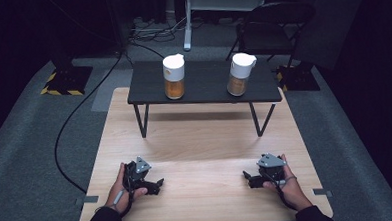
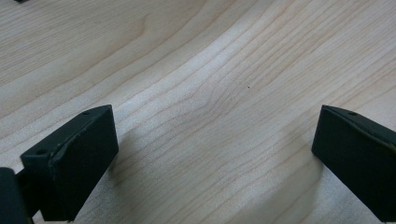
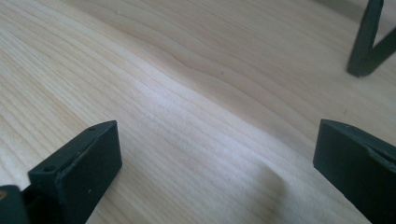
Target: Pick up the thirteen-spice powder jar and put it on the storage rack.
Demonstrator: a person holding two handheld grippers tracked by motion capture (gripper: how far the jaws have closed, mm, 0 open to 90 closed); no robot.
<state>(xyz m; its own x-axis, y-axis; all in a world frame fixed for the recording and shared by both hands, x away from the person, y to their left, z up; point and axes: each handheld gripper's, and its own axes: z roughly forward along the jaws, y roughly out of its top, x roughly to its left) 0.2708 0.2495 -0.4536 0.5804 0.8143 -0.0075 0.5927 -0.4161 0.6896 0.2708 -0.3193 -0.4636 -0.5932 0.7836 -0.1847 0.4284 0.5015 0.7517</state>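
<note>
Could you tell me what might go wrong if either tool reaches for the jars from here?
Both jars, left and right, stand tall on the raised black shelf; a sideways nudge could tip one. The right jar stands near the shelf's front edge, so a knock might send it off. The shelf's thin legs could catch a low reach.

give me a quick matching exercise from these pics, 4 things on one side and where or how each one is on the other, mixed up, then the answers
Things:
1. left jar
2. right jar
3. left gripper
4. black shelf

Places or states:
A. stands on thin legs on the wooden table, at its far end
B. on the shelf, toward its right end, white lid, amber contents
C. rests low on the near table, jaws wide apart, nothing between them
D. on the shelf, left of its middle, white lid, amber contents

Pairs: 1-D, 2-B, 3-C, 4-A
</note>
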